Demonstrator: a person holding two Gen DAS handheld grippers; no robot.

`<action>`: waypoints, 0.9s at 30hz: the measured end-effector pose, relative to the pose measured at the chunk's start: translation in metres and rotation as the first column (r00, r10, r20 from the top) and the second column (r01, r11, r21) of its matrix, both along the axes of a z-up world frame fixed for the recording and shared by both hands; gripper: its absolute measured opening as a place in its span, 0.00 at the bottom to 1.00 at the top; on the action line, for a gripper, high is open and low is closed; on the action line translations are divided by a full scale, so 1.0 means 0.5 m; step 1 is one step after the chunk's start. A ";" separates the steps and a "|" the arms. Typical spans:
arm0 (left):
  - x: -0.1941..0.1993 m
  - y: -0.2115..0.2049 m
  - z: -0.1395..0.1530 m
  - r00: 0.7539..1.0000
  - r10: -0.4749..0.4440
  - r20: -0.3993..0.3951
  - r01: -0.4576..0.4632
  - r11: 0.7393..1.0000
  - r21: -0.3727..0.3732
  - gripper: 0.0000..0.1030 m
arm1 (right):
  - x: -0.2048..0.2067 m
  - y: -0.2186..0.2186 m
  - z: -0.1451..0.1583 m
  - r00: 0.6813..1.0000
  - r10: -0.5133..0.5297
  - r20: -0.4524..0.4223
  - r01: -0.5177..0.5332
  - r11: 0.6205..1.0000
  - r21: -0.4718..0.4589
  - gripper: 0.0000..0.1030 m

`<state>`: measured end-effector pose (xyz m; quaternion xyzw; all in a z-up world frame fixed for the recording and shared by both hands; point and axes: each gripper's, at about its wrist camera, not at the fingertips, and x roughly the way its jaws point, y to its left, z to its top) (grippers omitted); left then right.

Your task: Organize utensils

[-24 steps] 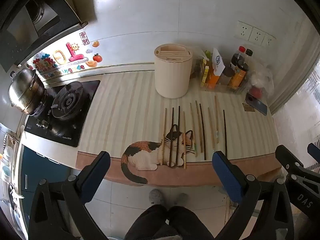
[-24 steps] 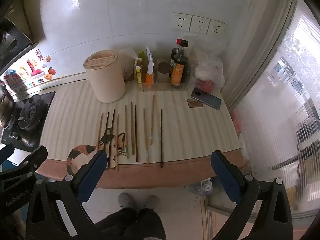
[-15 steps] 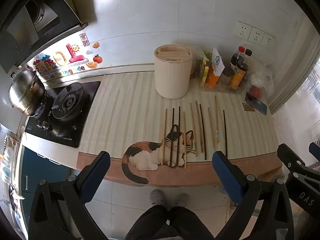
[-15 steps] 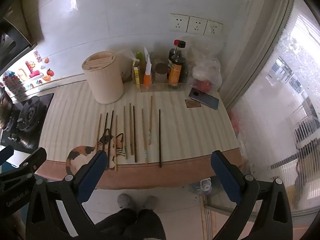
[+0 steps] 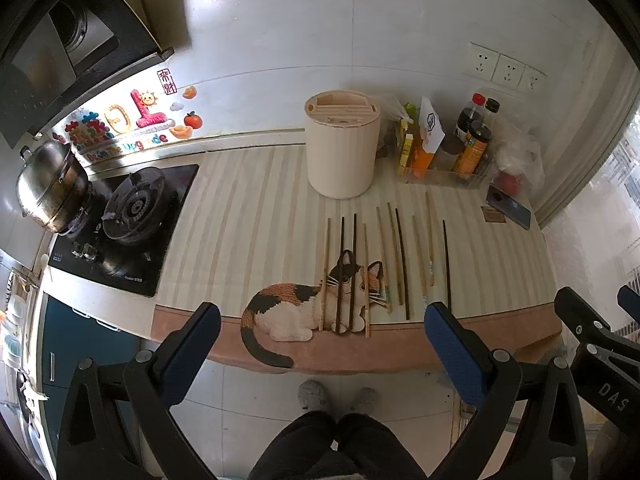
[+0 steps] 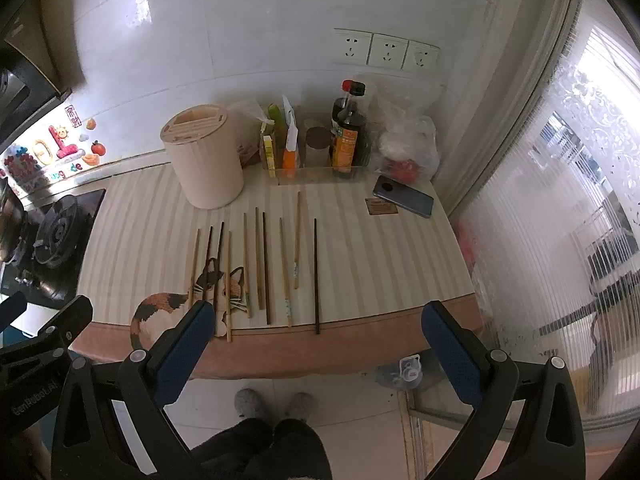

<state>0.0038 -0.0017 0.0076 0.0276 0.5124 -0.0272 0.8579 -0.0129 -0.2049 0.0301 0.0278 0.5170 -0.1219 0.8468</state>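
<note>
On bench: striped cream mat point(image 5: 256, 216) covers the top, w/ a calico cat picture point(image 5: 304, 308) at the near edge.
Chopsticks: ten thin sticks point(image 5: 394, 256), some dark and some pale wood, lie side by side on the mat, pointing from near edge toward the wall; the left ones lie across the cat picture. Not touched by any tool.
Holder: round cream utensil holder w/ slotted top point(image 5: 342, 148) stands upright behind the sticks, near the wall, apart from them.
Left tool: black frame w/ blue pads point(image 5: 322, 346), jaws wide, nothing between them; hangs over the floor just in front of the bench edge, tilted downward.
Right tool: same kind point(image 6: 316, 342), jaws wide also, holds nothing; in front of the bench edge, to the right of the left tool.
Back right: clear tray w/ sauce bottles and packets point(image 6: 316, 148), a plastic bag point(image 6: 404, 148), a dark phone point(image 6: 402, 202) flat on the mat.
Left side: black gas hob point(image 5: 124, 224) w/ a steel pot point(image 5: 50, 186) on the far burner.
Person: dark trousers and grey slippers point(image 5: 314, 396) visible below, on the tiled floor.
</note>
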 end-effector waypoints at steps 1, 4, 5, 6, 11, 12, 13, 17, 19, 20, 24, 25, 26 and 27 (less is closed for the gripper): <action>-0.007 -0.009 0.001 1.000 -0.002 0.004 0.002 1.000 0.003 1.00 | 0.000 -0.002 0.002 1.000 -0.001 0.001 0.001 1.000 0.000 1.00; -0.007 -0.010 0.002 1.000 -0.002 0.005 0.002 1.000 0.003 1.00 | 0.002 -0.003 0.004 1.000 -0.002 0.003 0.002 1.000 -0.003 1.00; -0.007 -0.010 0.002 1.000 -0.003 0.005 0.003 1.000 0.003 1.00 | -0.002 0.001 0.002 1.000 -0.003 0.005 0.003 1.000 -0.005 1.00; -0.006 -0.010 0.002 1.000 -0.004 0.004 0.004 1.000 0.003 1.00 | 0.000 0.001 0.005 1.000 -0.002 0.005 0.002 1.000 -0.006 1.00; -0.008 -0.011 0.002 1.000 -0.002 0.006 0.001 1.000 0.002 1.00 | -0.006 0.004 0.003 1.000 -0.003 0.008 0.003 1.000 -0.007 1.00; -0.008 -0.012 0.002 1.000 -0.001 0.006 0.001 1.000 0.002 1.00 | -0.006 0.004 0.003 1.000 -0.003 0.008 0.003 1.000 -0.007 1.00; -0.008 -0.012 0.002 1.000 -0.002 0.007 0.002 1.000 0.002 1.00 | -0.004 0.004 0.005 1.000 -0.001 0.007 0.001 1.000 -0.008 1.00; -0.009 -0.012 0.002 1.000 -0.001 0.008 0.001 1.000 0.002 1.00 | -0.005 0.005 0.004 1.000 -0.003 0.009 0.003 1.000 -0.007 1.00; -0.009 -0.011 0.002 1.000 -0.001 0.008 0.001 1.000 0.001 1.00 | -0.006 0.005 0.004 1.000 -0.004 0.010 0.004 1.000 -0.007 1.00; -0.009 -0.011 0.002 1.000 -0.001 0.007 0.001 1.000 0.000 1.00 | -0.005 0.006 0.004 1.000 -0.004 0.010 0.004 1.000 -0.007 1.00; -0.009 -0.010 0.002 1.000 -0.002 0.008 0.002 1.000 0.000 1.00 | -0.005 0.006 0.006 1.000 -0.002 0.010 0.002 1.000 -0.007 1.00; -0.010 -0.010 0.001 1.000 -0.003 0.008 0.003 1.000 0.001 1.00 | -0.005 0.007 0.006 1.000 -0.003 0.009 0.003 1.000 -0.008 1.00; -0.010 -0.010 0.002 1.000 -0.003 0.008 0.003 1.000 0.002 1.00 | -0.005 0.007 0.006 1.000 -0.003 0.008 0.003 1.000 -0.010 1.00; -0.010 -0.010 0.002 1.000 -0.003 0.007 0.003 1.000 0.001 1.00 | -0.007 0.008 0.004 1.000 -0.003 0.011 0.004 1.000 -0.009 1.00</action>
